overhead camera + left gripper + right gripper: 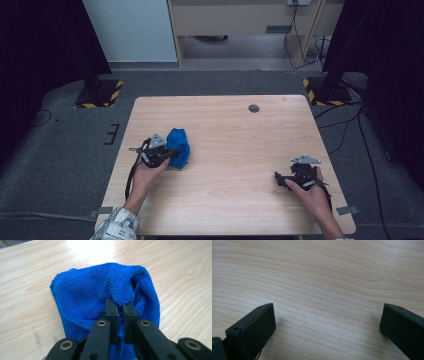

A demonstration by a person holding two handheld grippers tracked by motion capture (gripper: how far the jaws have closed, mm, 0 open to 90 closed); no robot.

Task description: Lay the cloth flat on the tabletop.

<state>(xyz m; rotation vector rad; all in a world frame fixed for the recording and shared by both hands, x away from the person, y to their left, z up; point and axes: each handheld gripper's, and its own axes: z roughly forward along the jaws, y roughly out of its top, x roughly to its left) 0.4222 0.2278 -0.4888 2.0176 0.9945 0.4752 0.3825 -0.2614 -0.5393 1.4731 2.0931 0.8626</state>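
Observation:
A blue microfibre cloth (179, 146) lies bunched on the left part of the wooden table (230, 130). In the left gripper view the cloth (85, 295) is folded over, and a raised fold of it is pinched between the two black jaws. My left gripper (119, 305) is shut on that fold; in the high view the left gripper (170, 154) sits at the cloth's near left edge. My right gripper (278, 179) rests low over the table's right side, far from the cloth. Its jaws stand wide apart over bare wood, so the right gripper (327, 315) is open and holds nothing.
A small round grommet (254, 108) is set in the table near its far edge. Two stand bases with yellow-black stripes (100, 93) (325, 91) sit on the grey floor beyond the table's far corners. Cables trail on the floor at the right.

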